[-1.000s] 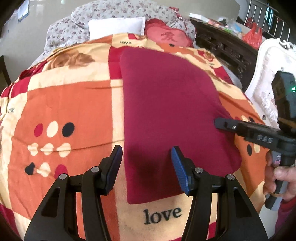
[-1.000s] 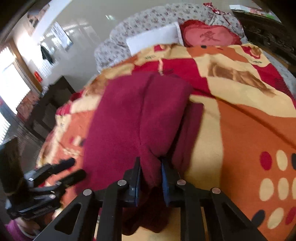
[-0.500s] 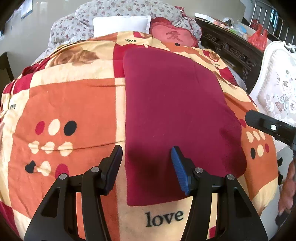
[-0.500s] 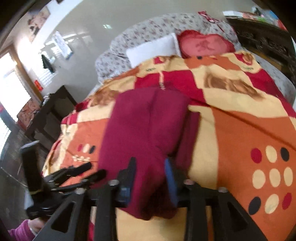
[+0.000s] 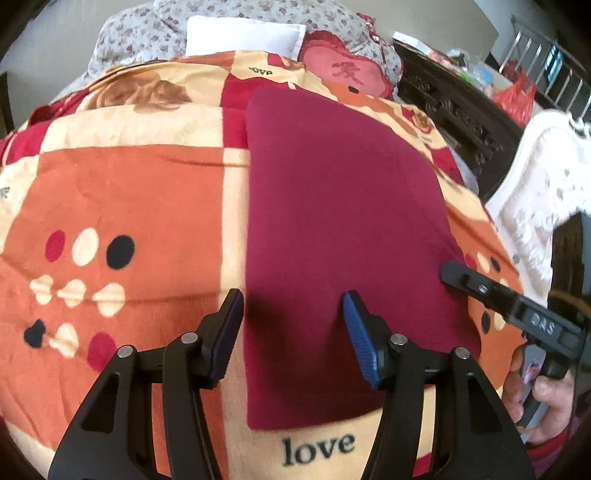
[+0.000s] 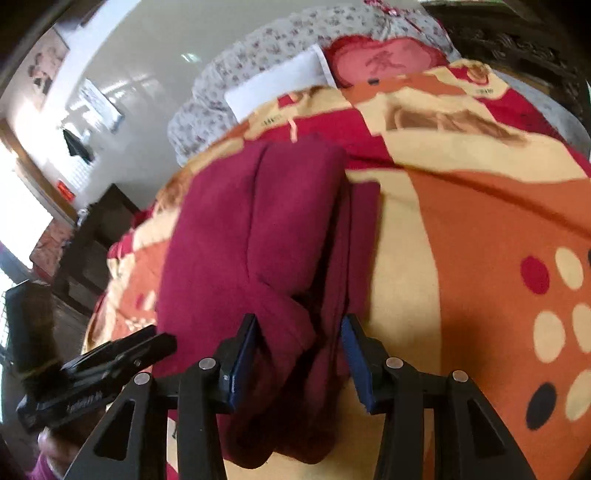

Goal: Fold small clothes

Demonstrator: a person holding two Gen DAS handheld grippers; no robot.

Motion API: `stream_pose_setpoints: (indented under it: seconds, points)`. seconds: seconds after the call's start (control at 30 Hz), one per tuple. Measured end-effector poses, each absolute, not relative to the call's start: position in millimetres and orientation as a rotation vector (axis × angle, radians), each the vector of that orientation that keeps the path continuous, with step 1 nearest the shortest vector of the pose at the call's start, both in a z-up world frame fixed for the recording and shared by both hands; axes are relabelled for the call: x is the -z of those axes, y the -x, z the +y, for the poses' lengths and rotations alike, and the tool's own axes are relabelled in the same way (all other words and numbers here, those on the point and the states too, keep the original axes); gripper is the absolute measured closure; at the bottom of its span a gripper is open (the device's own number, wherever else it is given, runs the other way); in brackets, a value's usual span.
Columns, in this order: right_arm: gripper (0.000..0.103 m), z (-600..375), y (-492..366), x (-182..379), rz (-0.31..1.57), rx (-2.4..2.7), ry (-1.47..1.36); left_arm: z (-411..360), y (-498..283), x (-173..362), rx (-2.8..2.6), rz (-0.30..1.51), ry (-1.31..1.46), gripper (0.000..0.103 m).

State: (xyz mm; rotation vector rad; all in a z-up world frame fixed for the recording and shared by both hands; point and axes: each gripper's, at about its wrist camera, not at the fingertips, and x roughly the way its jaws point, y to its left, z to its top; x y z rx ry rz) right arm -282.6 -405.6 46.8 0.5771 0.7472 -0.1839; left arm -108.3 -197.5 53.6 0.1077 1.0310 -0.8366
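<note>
On the left of the left wrist view, the patterned blanket point(image 5: 122, 206) covered the bed, bare of clothing there. The left gripper point(image 5: 293, 325) hovered with its jaws spread, the near left edge of the dark red garment point(image 5: 343, 229) lying below the gap, nothing pinched. The garment lay flat as a long folded panel down the middle of the blanket, its near end just above the printed word "love" point(image 5: 318, 447). At the right edge, the right gripper point(image 5: 452, 272) reached in toward the garment's right side, held by a hand point(image 5: 543, 397).

In the right wrist view, the right gripper's jaws had just been opening and stood apart; a bunched fold of the garment point(image 6: 258, 236) sat between the pads, seemingly released rather than pinched.

Judging the step as letting go after a fold, it would go best if the right gripper backed straight out so the pads did not drag the layer, with the left edge steadied, then the bunched corner smoothed before the next fold.

No containers showed in either view; a white pillow point(image 5: 245, 35) and a red heart cushion point(image 5: 343, 72) lay at the bed's head.
</note>
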Motion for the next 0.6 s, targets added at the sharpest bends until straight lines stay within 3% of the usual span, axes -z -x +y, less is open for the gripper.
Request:
stream_pose_setpoints:
  seconds: [0.07,0.2,0.37,0.4,0.5,0.6]
  points:
    - [0.032,-413.6,279.7,-45.2,0.728,0.193,-0.595,-199.3,95.6,-53.4,0.847,1.053,-0.062,0.046]
    - [0.029,-428.1,264.3,-33.0,0.73,0.134,-0.681,-205.0,79.3,-51.9,0.865,1.064,0.02,0.034]
    - [0.021,-438.1,242.5,-12.2,0.747,0.076,-0.76,-221.8,63.8,-35.1,0.902,1.128,0.05,0.031]
    - [0.021,-438.6,242.2,-11.7,0.735,0.07,-0.765,-222.5,61.9,-33.6,0.9,1.132,0.06,0.026]
    - [0.021,-438.4,238.9,-13.1,0.727,0.056,-0.761,-225.3,57.7,-30.7,0.909,1.147,0.09,0.025]
    - [0.042,-433.6,237.3,-20.5,0.727,0.056,-0.738,-227.2,60.2,-32.5,0.938,1.158,0.098,0.035]
